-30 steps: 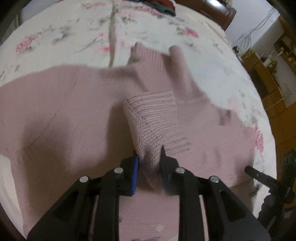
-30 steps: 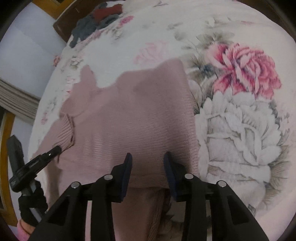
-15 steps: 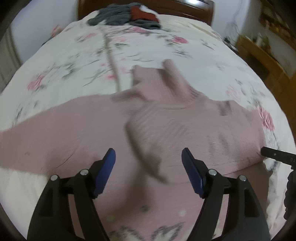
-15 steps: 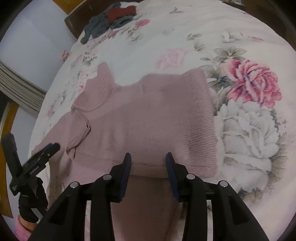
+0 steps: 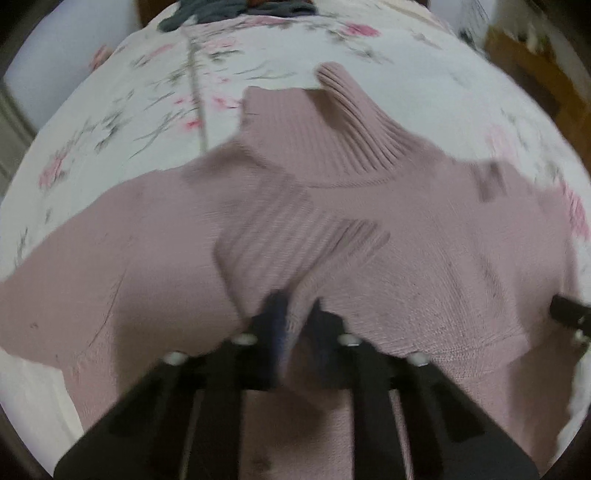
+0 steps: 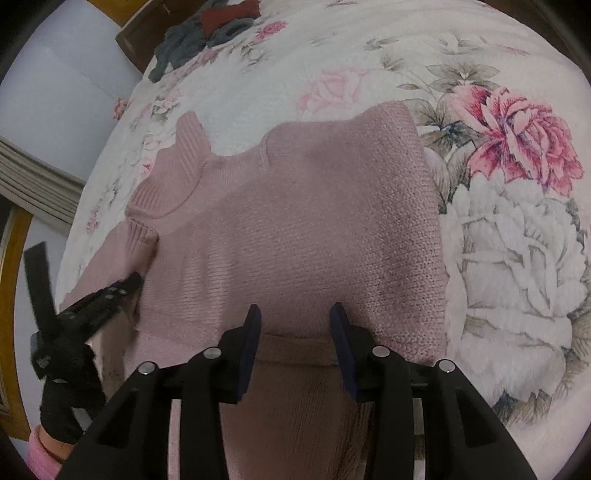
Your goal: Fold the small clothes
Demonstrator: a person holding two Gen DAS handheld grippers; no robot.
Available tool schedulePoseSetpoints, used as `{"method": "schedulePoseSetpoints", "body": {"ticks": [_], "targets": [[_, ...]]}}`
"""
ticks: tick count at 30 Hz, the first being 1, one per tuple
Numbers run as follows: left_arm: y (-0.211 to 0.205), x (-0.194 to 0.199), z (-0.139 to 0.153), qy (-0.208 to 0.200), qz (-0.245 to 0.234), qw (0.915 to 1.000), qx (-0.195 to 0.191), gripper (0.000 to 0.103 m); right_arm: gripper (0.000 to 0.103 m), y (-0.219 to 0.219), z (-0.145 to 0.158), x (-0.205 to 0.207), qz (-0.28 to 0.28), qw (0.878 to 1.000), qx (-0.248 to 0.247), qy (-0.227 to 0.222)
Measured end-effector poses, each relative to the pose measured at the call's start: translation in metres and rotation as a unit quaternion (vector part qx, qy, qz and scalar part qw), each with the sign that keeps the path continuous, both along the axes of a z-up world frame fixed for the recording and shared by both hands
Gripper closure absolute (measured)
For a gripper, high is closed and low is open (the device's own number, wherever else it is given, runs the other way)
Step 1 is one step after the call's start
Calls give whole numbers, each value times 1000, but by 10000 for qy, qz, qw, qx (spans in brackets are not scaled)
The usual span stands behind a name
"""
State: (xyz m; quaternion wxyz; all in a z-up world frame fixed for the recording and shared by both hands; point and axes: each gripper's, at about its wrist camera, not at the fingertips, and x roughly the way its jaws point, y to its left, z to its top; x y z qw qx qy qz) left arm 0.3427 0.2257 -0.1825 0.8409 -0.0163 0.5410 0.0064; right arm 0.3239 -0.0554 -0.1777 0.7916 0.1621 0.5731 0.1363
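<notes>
- Two grippers are over one pink sweater (image 6: 295, 229) that lies spread out on a bed.
- The left gripper (image 5: 297, 314) has its jaws close together, pinching a fold of the sweater's ribbed cuff (image 5: 295, 236). This view is blurry.
- The cuff belongs to a sleeve that is folded over the chest of the sweater, just below the tall ribbed collar (image 5: 332, 125).
- The right gripper (image 6: 295, 317) has its jaws apart. They sit over the edge of a folded part of the sweater, and nothing is between them.
- The sweater's other sleeve (image 5: 92, 258) lies stretched out flat to the left side.
- In the right view, the left gripper shows at the left edge, held by a hand in a black glove (image 6: 62, 402) with a pink sleeve at the wrist.
- The bed has a white blanket (image 6: 517, 258) with big pink and white flowers on it.
- Far back near the wooden headboard (image 6: 136, 40) is a small pile of grey and red clothes (image 6: 207, 29).
</notes>
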Motion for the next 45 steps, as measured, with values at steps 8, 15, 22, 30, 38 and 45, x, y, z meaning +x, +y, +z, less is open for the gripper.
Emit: {"method": "schedulePoseSetpoints", "body": {"ticks": [8,15,22,30,38,45], "targets": [[80,-37,22,-530,727,9912,-972,89,63,6,-1,2,12,10000,-65,-55],[129,-67,28,-551,1227,9875,-820,82,61,10,9,2,-25,10000,-87,-16],[87,-48,51,-776,664,9896,-1011,62,61,36,29,4,287,9994,29,-202],[67,-24,-10,20,635,9931,-986,63,62,42,-7,9,298,9994,-140,106],[79,-29,-4,-84,696,9892,-1291,61,61,50,0,11,346,9991,-226,94],[169,-85,34,-578,1336,9811,-1273,45,54,60,33,-27,727,9967,-118,-339]]}}
